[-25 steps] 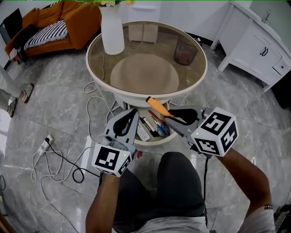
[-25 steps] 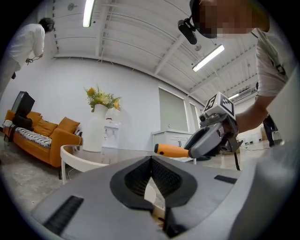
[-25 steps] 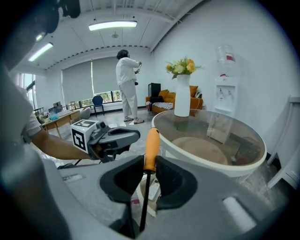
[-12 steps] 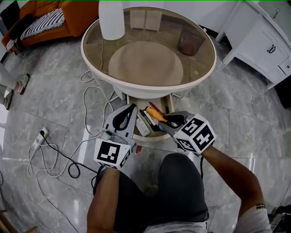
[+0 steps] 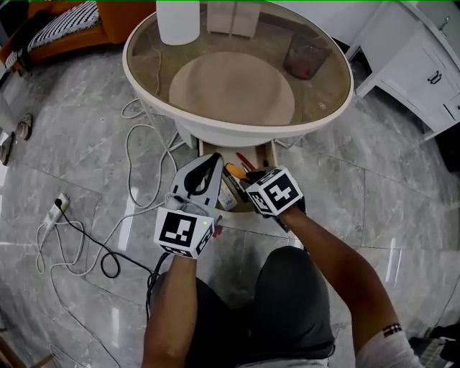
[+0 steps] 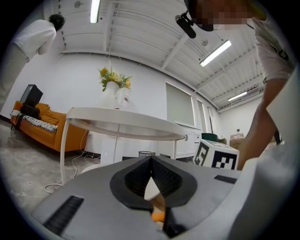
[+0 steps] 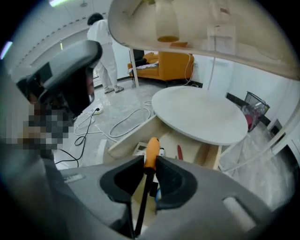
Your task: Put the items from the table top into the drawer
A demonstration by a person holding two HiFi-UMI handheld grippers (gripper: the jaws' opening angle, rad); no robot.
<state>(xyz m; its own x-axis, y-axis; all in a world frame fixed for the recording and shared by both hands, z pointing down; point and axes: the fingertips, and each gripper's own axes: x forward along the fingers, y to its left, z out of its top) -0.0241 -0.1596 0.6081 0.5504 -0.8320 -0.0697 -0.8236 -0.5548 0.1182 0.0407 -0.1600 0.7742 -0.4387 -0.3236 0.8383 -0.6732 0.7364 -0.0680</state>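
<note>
The right gripper's [image 5: 249, 181] jaws are clamped narrowly on one orange-handled screwdriver [image 5: 235, 171], pinching it where the handle meets the dark shaft. The handle sticks out past the tips. The left gripper's [image 5: 215, 161] jaws meet at the tips with nothing between them.

From where the person sits, the round glass worktop [image 5: 327, 97] fills twelve o'clock, and its white rim overhangs the back of the one open drawer [image 5: 270, 154]. The screwdriver hangs over the drawer's mouth, handle towards eleven o'clock, and the pictures do not show whether it touches anything inside. The left gripper lies just beside the drawer's left wall, at its nine o'clock, and the right gripper comes in from its five o'clock. That leaves only a slim gap between the two. The person's knees close off six o'clock.

In the right gripper view the drawer's pale wooden walls [image 7: 126, 140] stand clear on both sides of the shaft. One red-handled tool [image 7: 179, 152] lies on the drawer bottom, and the other contents are too small to count.

The grey stone floor [image 5: 338, 194] is open at three o'clock. Loose cables [image 5: 136, 165] loop across it at nine o'clock, and one power strip [image 5: 56, 210] lies beyond them.

On the worktop there is one white vase [image 5: 177, 20] at eleven o'clock. One wire bin [image 5: 305, 57] shows through the glass at one o'clock.
</note>
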